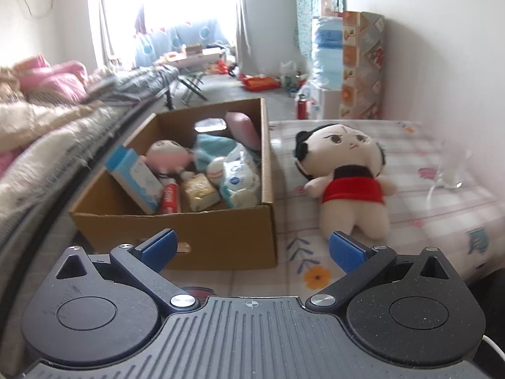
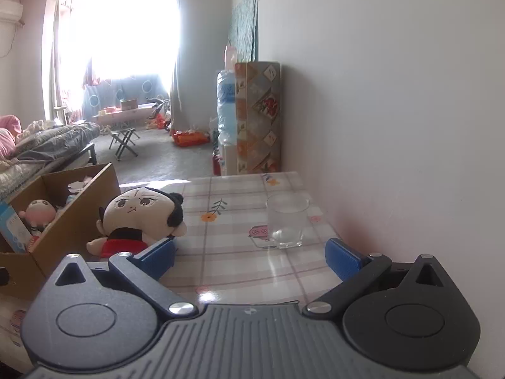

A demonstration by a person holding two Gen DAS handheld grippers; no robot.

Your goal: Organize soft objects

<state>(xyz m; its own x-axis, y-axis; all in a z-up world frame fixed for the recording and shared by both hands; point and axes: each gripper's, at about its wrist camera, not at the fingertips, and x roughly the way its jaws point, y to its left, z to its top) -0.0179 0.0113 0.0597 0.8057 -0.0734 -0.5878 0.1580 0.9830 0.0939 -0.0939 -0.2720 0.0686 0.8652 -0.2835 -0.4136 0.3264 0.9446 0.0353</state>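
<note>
1. A plush doll point(image 1: 344, 170) with a large cream head, black hair and a red skirt lies face up on the desk point(image 1: 442, 208), which is covered in a checked, flower-printed cloth.
2. In the left wrist view the doll's long axis runs away from the camera: head at the far end, legs toward the left gripper point(image 1: 251, 249). It is tilted slightly, with the head leaning toward the box.
3. A cardboard box point(image 1: 221, 233) stands just beside the doll on its left. Its top is open, and its long side runs parallel to the doll.
4. Inside the box lie a small pink doll point(image 1: 170, 158), a white wipes pack point(image 1: 241, 180), a blue-and-white carton point(image 1: 135, 180) and other small items.
5. A clear glass point(image 2: 287, 221) stands upright on the desk, to the right of the doll and near the wall, well apart from it.
6. Bare desk lies between doll and glass, in front of the right gripper point(image 2: 249, 257).
7. Both grippers' blue fingers point(image 1: 159, 248) are spread wide, released, holding nothing.
8. A bed with rumpled blankets point(image 1: 41, 132) runs along the box's far left side.
</note>
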